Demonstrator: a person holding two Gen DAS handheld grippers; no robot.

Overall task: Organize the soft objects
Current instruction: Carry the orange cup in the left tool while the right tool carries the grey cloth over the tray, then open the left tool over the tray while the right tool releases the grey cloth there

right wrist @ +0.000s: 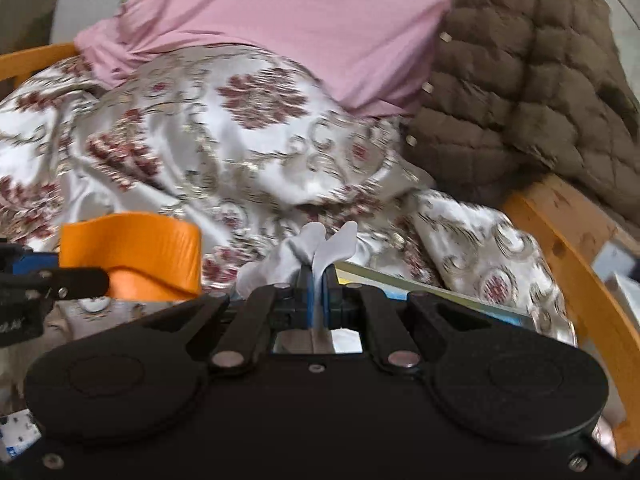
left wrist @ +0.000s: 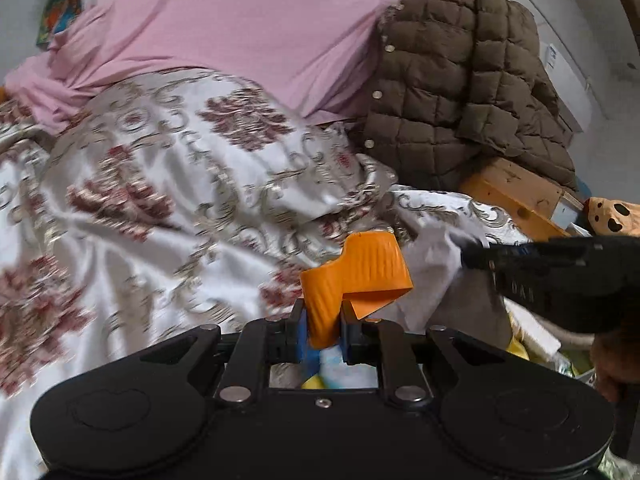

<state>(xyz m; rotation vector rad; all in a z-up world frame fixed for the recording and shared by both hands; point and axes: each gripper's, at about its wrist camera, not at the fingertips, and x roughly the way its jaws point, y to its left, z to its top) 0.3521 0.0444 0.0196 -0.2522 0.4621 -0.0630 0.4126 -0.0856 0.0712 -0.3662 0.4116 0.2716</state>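
Note:
A ribbed orange cloth (left wrist: 360,272) sticks up out of my left gripper (left wrist: 323,328), which is shut on its lower end. From the right of that view my right gripper (left wrist: 474,254) comes in with a white cloth (left wrist: 432,268) in its tips. In the right wrist view the right gripper (right wrist: 319,288) is shut on that thin white cloth (right wrist: 316,240), which fans out above the jaws. The orange cloth (right wrist: 132,252) and the left gripper (right wrist: 60,276) show at the left edge. Both grippers hang over a floral satin quilt (left wrist: 180,184).
A pink sheet (left wrist: 248,24) lies behind the quilt, with a brown quilted jacket (left wrist: 468,80) heaped at the right. A wooden frame (right wrist: 572,248) curves along the right side. A spotted plush toy (left wrist: 612,216) sits at the far right, with mixed clutter below it.

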